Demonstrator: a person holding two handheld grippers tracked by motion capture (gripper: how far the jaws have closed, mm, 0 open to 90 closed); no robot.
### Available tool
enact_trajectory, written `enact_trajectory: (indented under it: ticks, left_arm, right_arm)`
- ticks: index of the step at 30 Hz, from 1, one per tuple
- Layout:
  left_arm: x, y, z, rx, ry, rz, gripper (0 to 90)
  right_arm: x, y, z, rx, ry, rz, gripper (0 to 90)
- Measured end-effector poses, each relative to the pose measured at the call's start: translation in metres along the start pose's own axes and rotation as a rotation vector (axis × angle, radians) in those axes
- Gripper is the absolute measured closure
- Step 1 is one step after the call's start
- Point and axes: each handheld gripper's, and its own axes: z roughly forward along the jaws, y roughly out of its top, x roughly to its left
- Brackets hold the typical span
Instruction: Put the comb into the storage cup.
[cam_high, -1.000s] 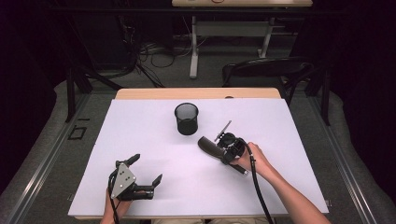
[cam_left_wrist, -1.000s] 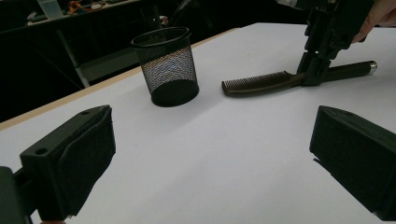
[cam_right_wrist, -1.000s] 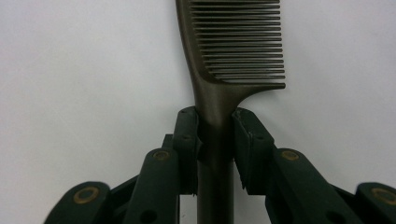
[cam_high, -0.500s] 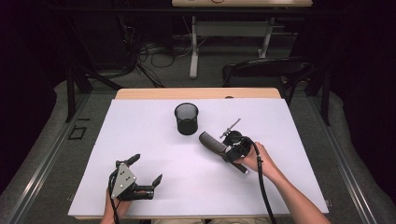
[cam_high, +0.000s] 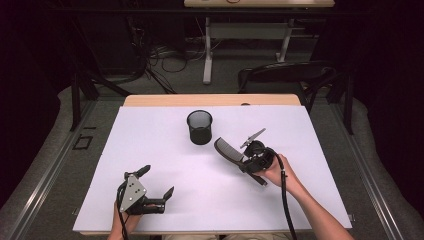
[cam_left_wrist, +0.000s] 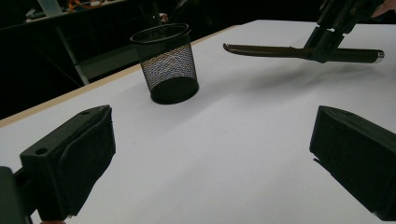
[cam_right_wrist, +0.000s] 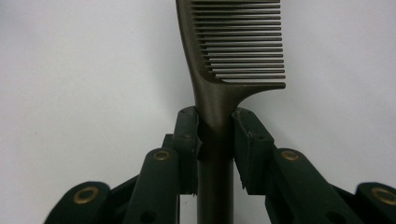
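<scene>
High view, left gripper: nearest the table's front edge, well short and left of the mesh cup; jaws spread wide, nothing between them.
Right gripper: front-right of the cup; jaws clamped on the comb's handle.
Comb: raised off the white table, teeth end toward the cup, near but apart.
</scene>
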Motion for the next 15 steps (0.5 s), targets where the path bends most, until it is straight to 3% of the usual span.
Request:
enact_trajectory:
  ticks: [15]
  left_arm:
    - [0.0003,-0.0001,0.0006,0.004,-0.002,0.002,0.1]
  right_arm:
    - [-0.0025,-0.0058,-0.0096,-0.06,-0.004,-0.011,72.5]
